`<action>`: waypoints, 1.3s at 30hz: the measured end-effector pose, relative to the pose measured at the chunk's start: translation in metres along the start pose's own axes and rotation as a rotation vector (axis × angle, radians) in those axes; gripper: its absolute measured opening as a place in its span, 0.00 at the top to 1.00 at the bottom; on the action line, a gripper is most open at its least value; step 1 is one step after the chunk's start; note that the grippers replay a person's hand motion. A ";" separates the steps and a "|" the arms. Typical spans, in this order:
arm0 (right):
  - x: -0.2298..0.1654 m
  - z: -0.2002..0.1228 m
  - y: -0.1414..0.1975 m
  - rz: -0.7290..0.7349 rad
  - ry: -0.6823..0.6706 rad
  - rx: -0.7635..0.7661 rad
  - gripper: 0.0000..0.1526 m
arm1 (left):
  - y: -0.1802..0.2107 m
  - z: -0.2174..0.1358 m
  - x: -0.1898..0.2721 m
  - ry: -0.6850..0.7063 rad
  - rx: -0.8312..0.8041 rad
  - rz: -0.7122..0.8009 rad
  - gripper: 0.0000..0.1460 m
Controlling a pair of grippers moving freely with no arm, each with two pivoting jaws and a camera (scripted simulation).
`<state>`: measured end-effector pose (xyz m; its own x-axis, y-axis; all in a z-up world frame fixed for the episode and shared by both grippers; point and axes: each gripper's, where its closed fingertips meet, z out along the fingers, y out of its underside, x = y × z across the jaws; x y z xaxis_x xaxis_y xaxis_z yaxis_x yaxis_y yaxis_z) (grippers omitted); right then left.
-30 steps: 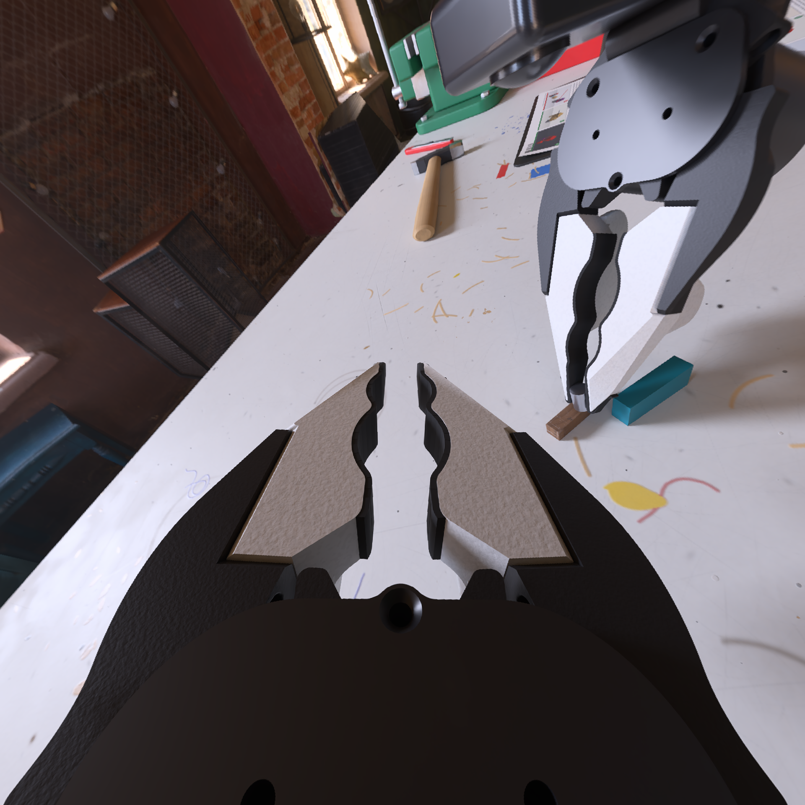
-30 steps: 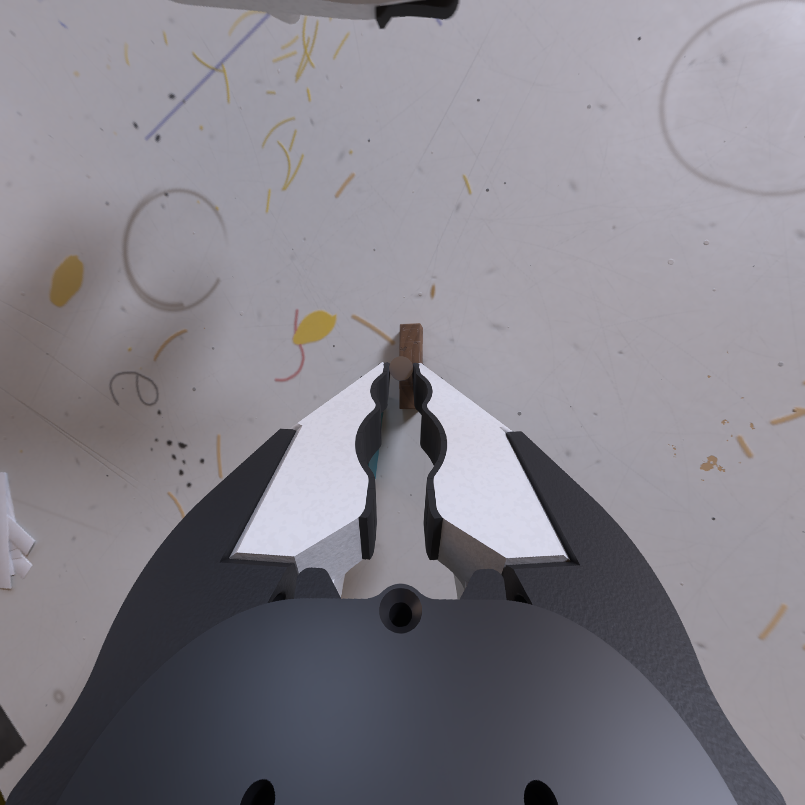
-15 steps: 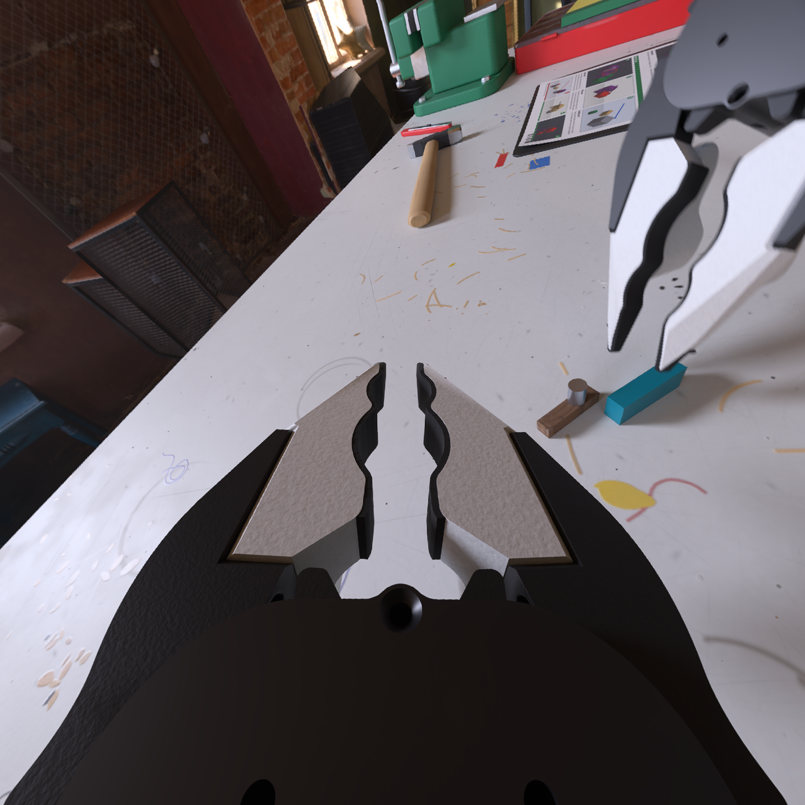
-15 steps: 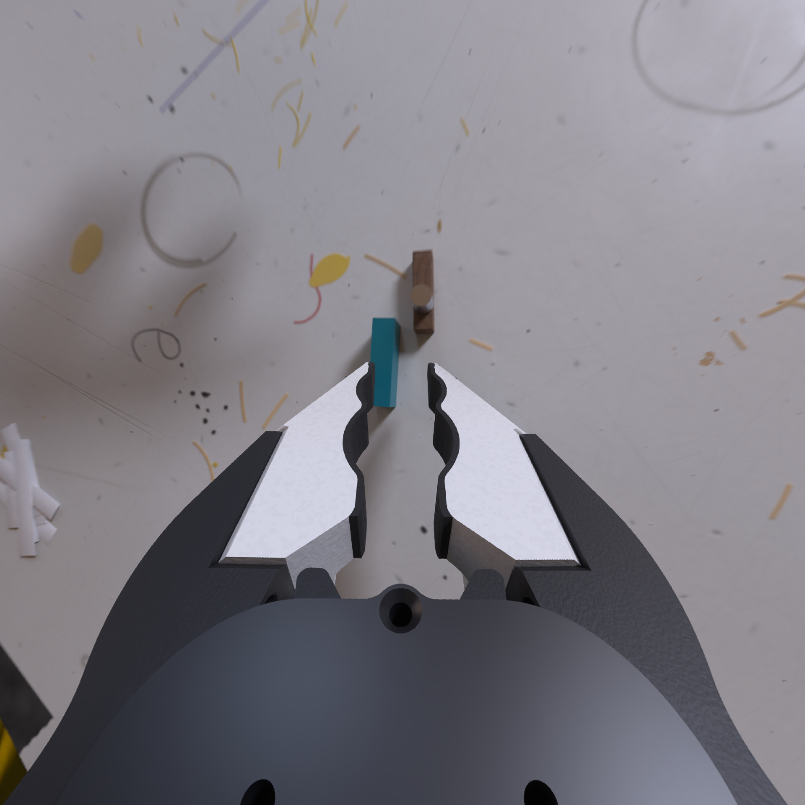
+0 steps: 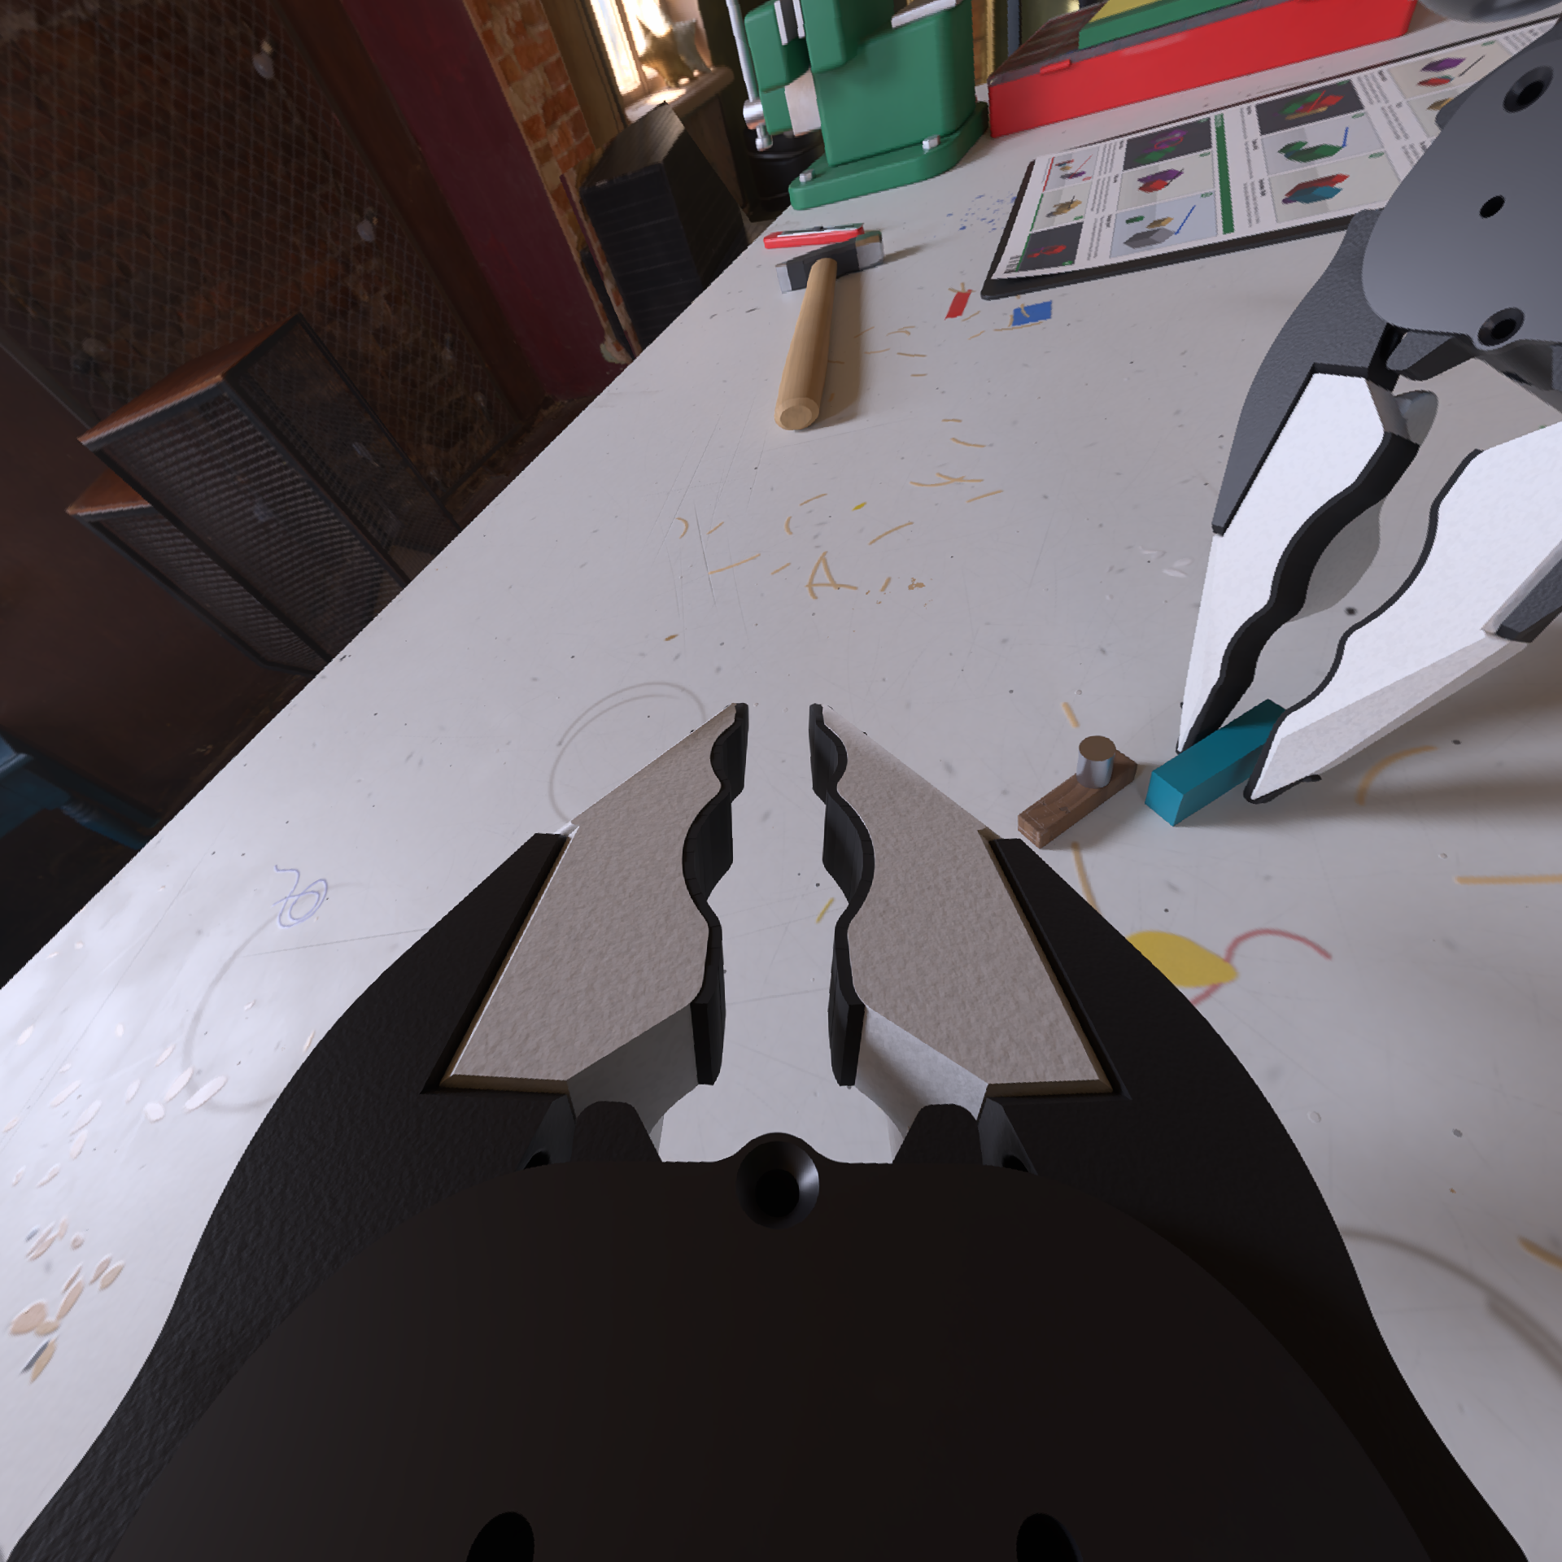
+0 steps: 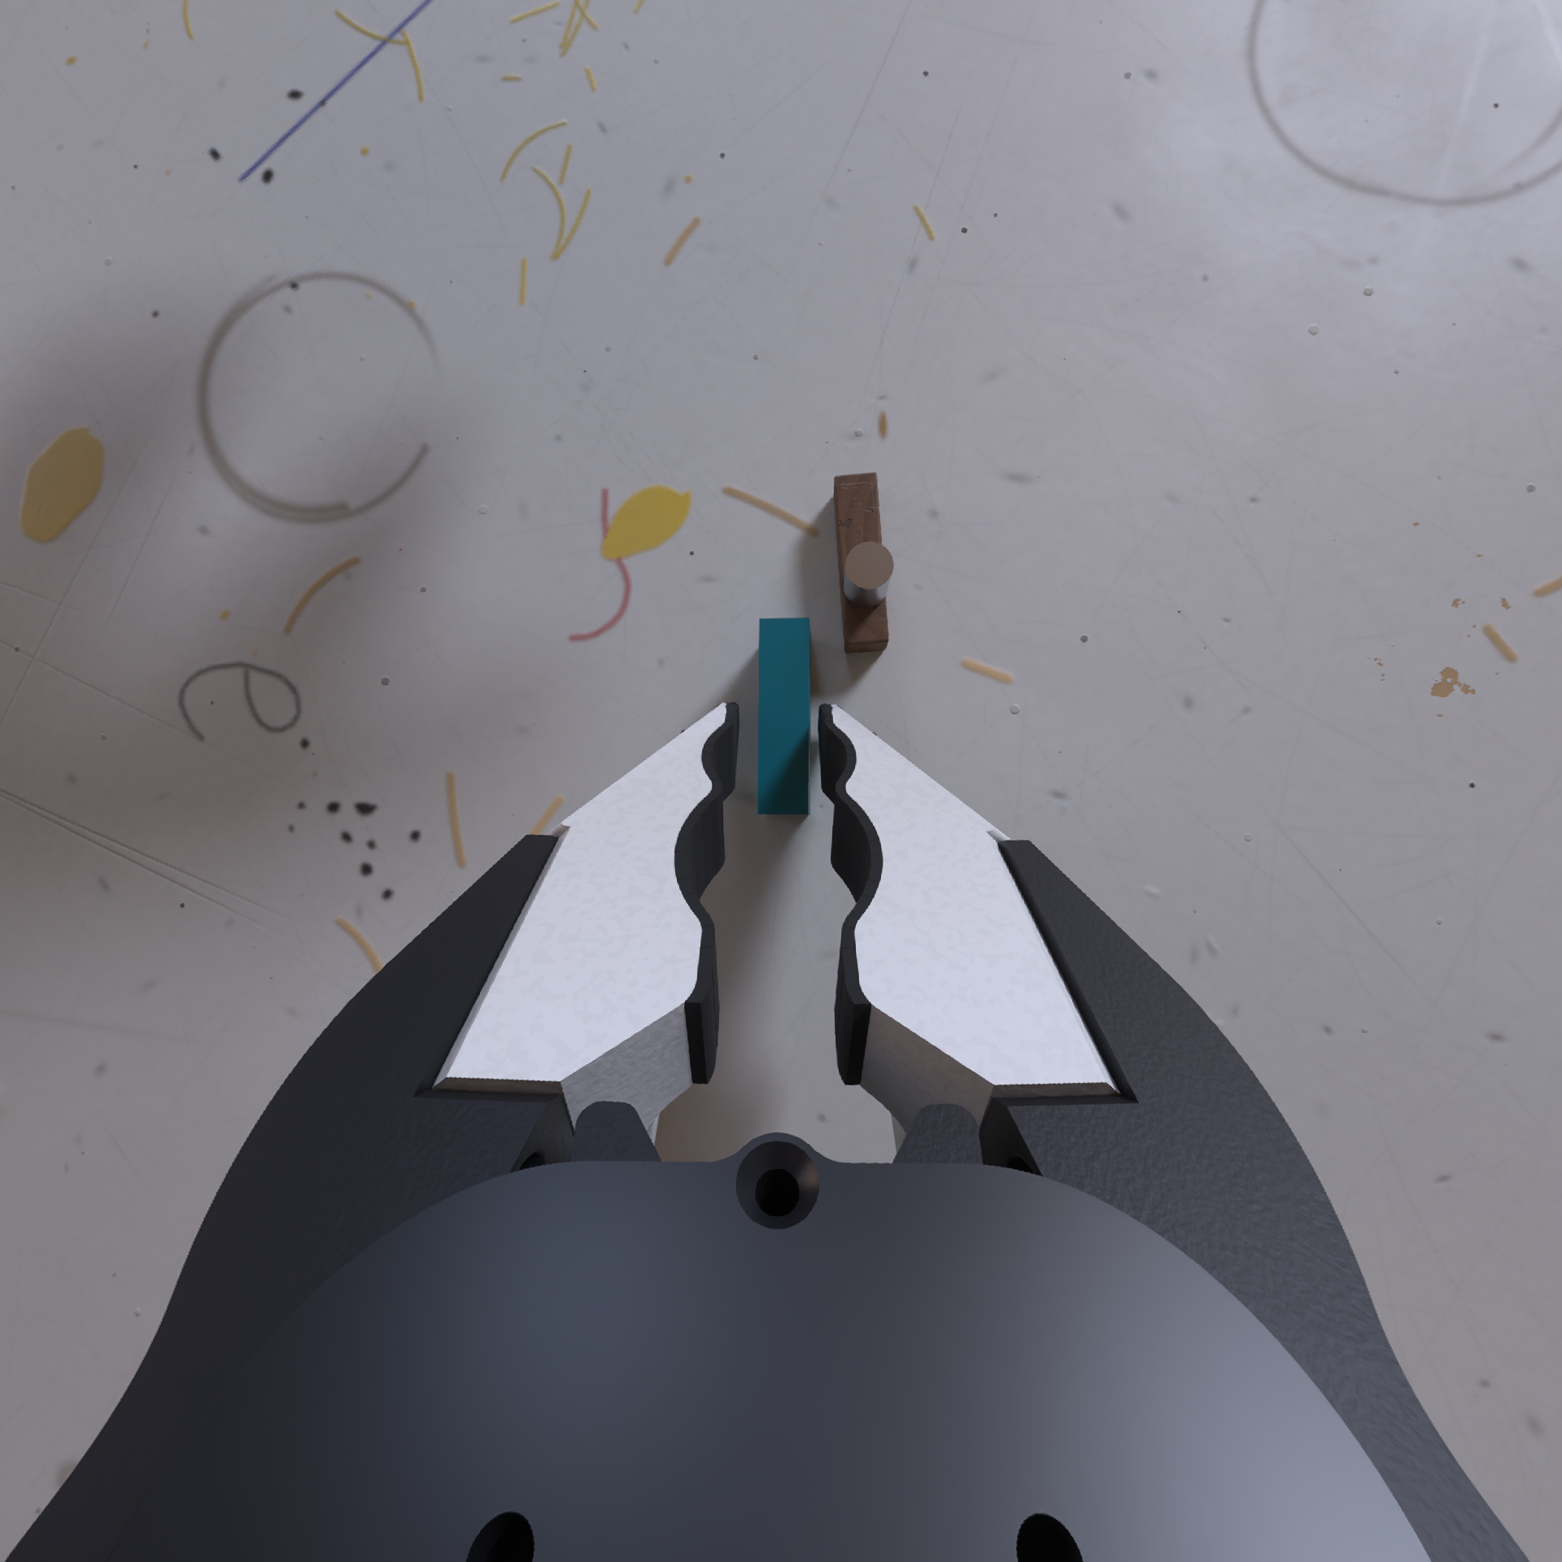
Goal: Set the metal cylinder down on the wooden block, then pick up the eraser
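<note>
The small metal cylinder (image 5: 1096, 761) stands upright on the brown wooden block (image 5: 1056, 813), which lies flat on the white table. Both also show in the right wrist view, the cylinder (image 6: 868, 573) on the block (image 6: 856, 507). The teal eraser (image 5: 1204, 771) lies just right of the block. My right gripper (image 6: 778, 714) is open and low over the table. Its white fingers straddle the near half of the eraser (image 6: 783, 668), with a thin gap on each side. It shows in the left wrist view (image 5: 1226, 767). My left gripper (image 5: 778, 718) is open and empty, left of the block.
A wooden-handled hammer (image 5: 816, 338), a green vise (image 5: 879, 93), a red box (image 5: 1183, 68) and a printed sheet (image 5: 1183, 194) lie at the far end. The table's left edge (image 5: 338, 744) drops to a dark floor. Paint marks and shavings dot the surface.
My right gripper let go of the cylinder on the block, opened, shifted to the eraser and lowered its fingers around it. My left gripper stayed open and drifted slightly.
</note>
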<state>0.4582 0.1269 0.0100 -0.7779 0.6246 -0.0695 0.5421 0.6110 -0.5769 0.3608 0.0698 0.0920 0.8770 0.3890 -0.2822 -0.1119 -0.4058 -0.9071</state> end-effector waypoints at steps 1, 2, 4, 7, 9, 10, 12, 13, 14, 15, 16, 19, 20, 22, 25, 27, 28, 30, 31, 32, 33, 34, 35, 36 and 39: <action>0.000 0.000 0.000 0.003 0.002 0.000 0.89 | 0.000 0.000 0.000 -0.001 -0.001 0.002 0.90; 0.000 0.001 0.000 0.005 0.005 0.000 0.90 | 0.001 0.000 0.000 0.000 -0.003 0.002 0.90; 0.000 0.001 0.000 -0.004 0.007 0.004 0.92 | 0.001 0.000 0.001 0.004 -0.005 0.002 0.90; 0.001 0.000 -0.001 0.000 -0.007 0.023 0.93 | 0.001 0.000 0.005 0.025 -0.006 0.011 0.90; 0.003 -0.003 -0.005 0.014 -0.021 0.065 0.93 | 0.000 0.000 0.010 0.055 -0.001 0.021 0.90; 0.004 -0.005 -0.008 0.033 -0.037 0.096 0.93 | -0.001 -0.001 0.014 0.075 0.001 0.028 0.90; 0.006 -0.011 -0.018 0.085 -0.088 0.175 0.93 | -0.002 -0.001 0.022 0.113 0.002 0.045 0.90; 0.007 -0.014 -0.024 0.116 -0.119 0.217 0.93 | -0.003 -0.002 0.027 0.137 0.007 0.060 0.90; 0.007 -0.018 -0.031 0.146 -0.158 0.267 0.93 | -0.003 -0.003 0.032 0.161 0.012 0.078 0.90; 0.008 -0.023 -0.039 0.179 -0.201 0.327 0.93 | -0.003 -0.004 0.037 0.181 0.014 0.097 0.89; 0.009 -0.029 -0.048 0.213 -0.243 0.397 0.93 | -0.003 -0.004 0.043 0.201 0.014 0.116 0.89; 0.010 -0.047 -0.071 0.329 -0.428 0.579 0.93 | -0.005 -0.006 0.056 0.260 0.022 0.137 0.87; 0.008 -0.051 -0.075 0.356 -0.498 0.622 0.93 | -0.005 -0.007 0.059 0.274 0.024 0.130 0.86; 0.008 -0.057 -0.082 0.390 -0.569 0.685 0.93 | -0.007 -0.008 0.064 0.306 0.029 0.092 0.83; 0.005 -0.060 -0.086 0.393 -0.599 0.711 0.93 | -0.011 -0.009 0.069 0.354 0.045 0.010 0.81; 0.001 -0.058 -0.087 0.391 -0.625 0.710 0.93 | -0.014 -0.009 0.071 0.372 0.059 -0.031 0.80; -0.002 -0.057 -0.087 0.385 -0.633 0.701 0.93 | -0.015 -0.010 0.071 0.381 0.066 -0.050 0.80; -0.007 -0.057 -0.087 0.371 -0.653 0.692 0.93 | -0.019 -0.012 0.072 0.405 0.088 -0.083 0.80; -0.010 -0.059 -0.088 0.367 -0.688 0.697 0.93 | -0.022 -0.014 0.073 0.425 0.105 -0.098 0.81; -0.013 -0.063 -0.089 0.372 -0.731 0.710 0.93 | -0.025 -0.016 0.074 0.445 0.123 -0.113 0.81; -0.015 -0.067 -0.090 0.382 -0.774 0.725 0.93 | -0.028 -0.018 0.075 0.462 0.140 -0.128 0.82; -0.017 -0.071 -0.091 0.394 -0.817 0.737 0.93 | -0.031 -0.020 0.076 0.477 0.154 -0.143 0.82; -0.018 -0.074 -0.092 0.402 -0.850 0.750 0.93 | -0.033 -0.021 0.077 0.487 0.165 -0.156 0.83; -0.018 -0.078 -0.094 0.412 -0.874 0.770 0.93 | -0.034 -0.022 0.077 0.493 0.172 -0.166 0.83; -0.011 -0.089 -0.102 0.490 -0.953 0.855 0.93 | -0.035 -0.020 0.076 0.474 0.178 -0.158 0.83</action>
<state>0.4399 0.1009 0.1420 -0.6691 -0.0975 -0.7367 0.7291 -0.2782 -0.6254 0.4413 0.0966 0.1082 1.0000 0.0008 -0.0027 -0.0025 -0.2094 -0.9778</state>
